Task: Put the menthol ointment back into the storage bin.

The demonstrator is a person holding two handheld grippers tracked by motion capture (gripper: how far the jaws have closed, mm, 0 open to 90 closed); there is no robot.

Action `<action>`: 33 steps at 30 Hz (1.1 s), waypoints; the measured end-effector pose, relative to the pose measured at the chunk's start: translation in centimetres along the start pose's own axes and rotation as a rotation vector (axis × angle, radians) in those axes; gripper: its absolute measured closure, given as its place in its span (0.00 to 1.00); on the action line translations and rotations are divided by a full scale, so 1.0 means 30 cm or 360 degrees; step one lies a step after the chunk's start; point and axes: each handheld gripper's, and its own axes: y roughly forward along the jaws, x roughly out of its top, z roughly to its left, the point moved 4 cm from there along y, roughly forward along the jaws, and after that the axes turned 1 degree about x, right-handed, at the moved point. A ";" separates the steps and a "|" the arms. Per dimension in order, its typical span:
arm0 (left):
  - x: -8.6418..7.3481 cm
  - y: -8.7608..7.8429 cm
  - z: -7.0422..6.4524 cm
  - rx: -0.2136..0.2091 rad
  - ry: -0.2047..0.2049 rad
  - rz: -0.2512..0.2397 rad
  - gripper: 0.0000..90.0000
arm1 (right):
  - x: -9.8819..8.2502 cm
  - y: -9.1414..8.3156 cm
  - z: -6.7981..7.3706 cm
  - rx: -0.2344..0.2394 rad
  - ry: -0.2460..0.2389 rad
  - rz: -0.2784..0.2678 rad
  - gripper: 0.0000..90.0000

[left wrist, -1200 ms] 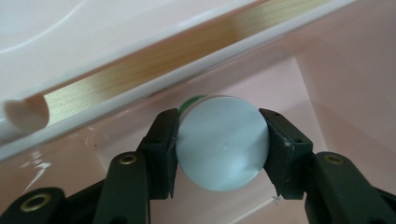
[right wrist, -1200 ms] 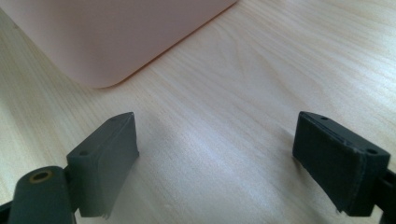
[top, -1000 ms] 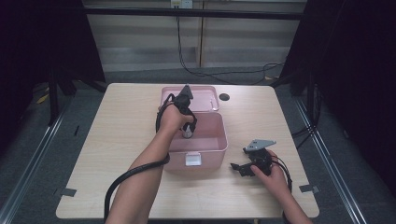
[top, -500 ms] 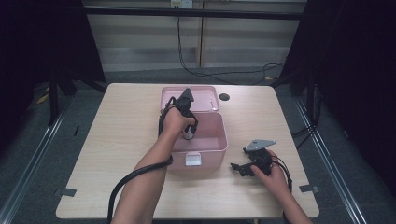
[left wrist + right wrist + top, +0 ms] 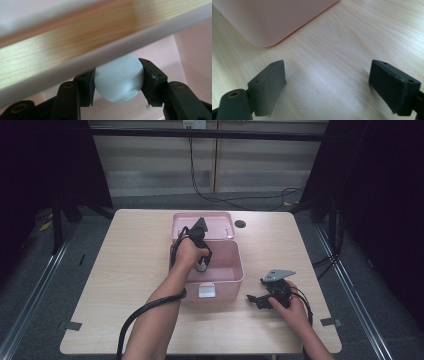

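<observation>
With the left claw clamped on the pale ball just inside the pink box, lower it clear of the rim before releasing, while the right claw rests apart on the worktop.

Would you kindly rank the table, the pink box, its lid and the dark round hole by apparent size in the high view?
1. table
2. pink box
3. lid, partly hidden by the left tool, yet it looks smaller than the box
4. dark round hole
</observation>
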 end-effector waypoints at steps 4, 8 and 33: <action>-0.001 0.005 0.000 0.0008 -0.0005 -0.0002 0.56 | 0.000 0.000 0.000 0.0000 0.0000 0.0000 0.15; -0.002 0.011 -0.004 0.0010 0.0004 0.0000 0.56 | 0.000 0.000 0.000 0.0000 0.0000 0.0000 0.15; -0.003 0.040 -0.007 0.0022 0.0051 -0.0035 0.56 | 0.000 0.000 0.000 0.0000 0.0000 0.0000 0.15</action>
